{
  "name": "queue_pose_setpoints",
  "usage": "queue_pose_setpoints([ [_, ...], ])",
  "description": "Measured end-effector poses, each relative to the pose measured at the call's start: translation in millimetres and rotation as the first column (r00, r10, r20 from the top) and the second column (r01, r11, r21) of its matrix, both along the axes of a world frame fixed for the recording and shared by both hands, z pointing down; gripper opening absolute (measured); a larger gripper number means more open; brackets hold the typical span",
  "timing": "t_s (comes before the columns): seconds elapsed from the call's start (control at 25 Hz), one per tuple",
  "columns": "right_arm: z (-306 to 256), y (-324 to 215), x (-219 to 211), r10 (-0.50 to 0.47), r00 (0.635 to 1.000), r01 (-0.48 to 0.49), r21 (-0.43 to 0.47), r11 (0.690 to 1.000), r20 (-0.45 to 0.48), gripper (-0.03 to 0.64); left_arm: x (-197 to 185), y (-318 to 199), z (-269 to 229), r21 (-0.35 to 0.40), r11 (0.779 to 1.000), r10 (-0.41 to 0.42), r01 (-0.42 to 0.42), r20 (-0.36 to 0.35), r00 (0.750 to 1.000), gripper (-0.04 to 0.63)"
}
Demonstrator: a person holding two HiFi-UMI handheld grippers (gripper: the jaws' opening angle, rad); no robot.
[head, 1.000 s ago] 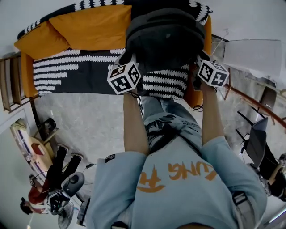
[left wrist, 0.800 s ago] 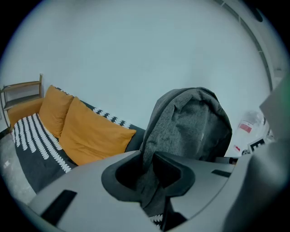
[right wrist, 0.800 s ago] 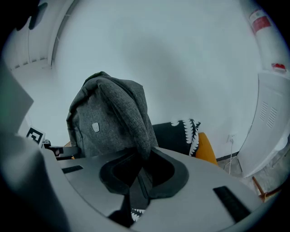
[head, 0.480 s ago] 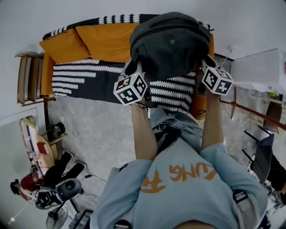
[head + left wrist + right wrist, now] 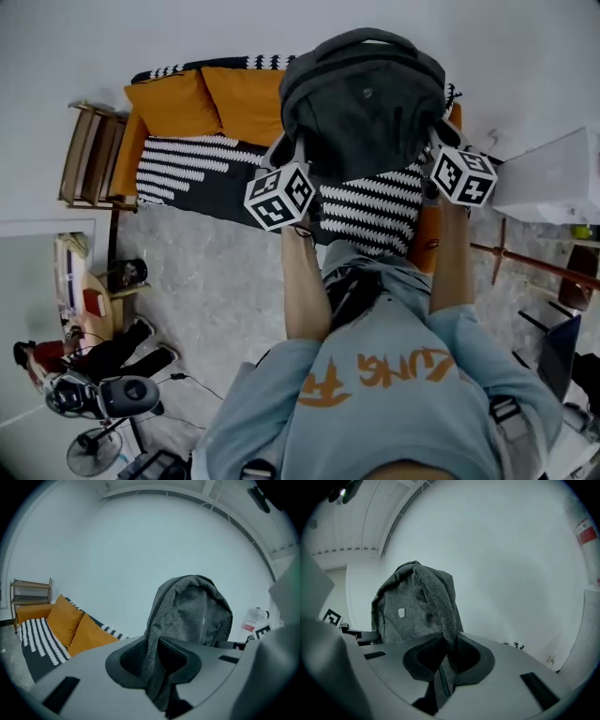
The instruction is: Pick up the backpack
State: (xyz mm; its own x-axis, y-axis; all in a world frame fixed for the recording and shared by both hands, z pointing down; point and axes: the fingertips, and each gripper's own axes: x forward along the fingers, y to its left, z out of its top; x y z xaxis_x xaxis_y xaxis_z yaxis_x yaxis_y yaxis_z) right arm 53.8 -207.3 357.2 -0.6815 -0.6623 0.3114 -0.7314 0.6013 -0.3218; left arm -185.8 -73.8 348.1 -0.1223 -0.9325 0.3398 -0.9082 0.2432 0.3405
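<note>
The right gripper [image 5: 446,657] pinches a fold of grey cloth at the side of the backpack [image 5: 412,604]. Its two jaws press tight on the cloth. The backpack is up in the air in front of a white wall [image 5: 515,569]. A small badge [image 5: 401,613] sits on the backpack.

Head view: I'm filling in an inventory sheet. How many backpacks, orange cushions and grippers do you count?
backpack: 1
orange cushions: 2
grippers (left gripper, right gripper): 2
Total: 5
</note>
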Motion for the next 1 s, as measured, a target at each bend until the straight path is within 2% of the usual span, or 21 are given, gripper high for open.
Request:
queue_pose_setpoints([
  [0.36,-67,8,-16,-0.066,0.998,0.063,0.17,0.983,0.01,0.037,-10,18,-56,0.127,0.992,-0.031,0.025,0.048,0.998,0.083],
  [0.6,-105,7,-14,-0.099,0.994,0.083,0.282,0.956,0.043,0.036,-4,20,-92,0.25,0.968,-0.034,0.0,0.134,0.99,0.08],
  [0.76,-125,5,-10,-0.108,0.992,0.078,0.331,0.94,0.072,0.035,2,19,-110,0.291,0.956,-0.025,-0.028,0.175,0.984,0.077],
  [1.0,-147,7,-16,-0.125,0.988,0.083,0.372,0.925,0.09,0.036,-7,19,-130,0.341,0.94,-0.036,-0.027,0.177,0.984,0.077],
])
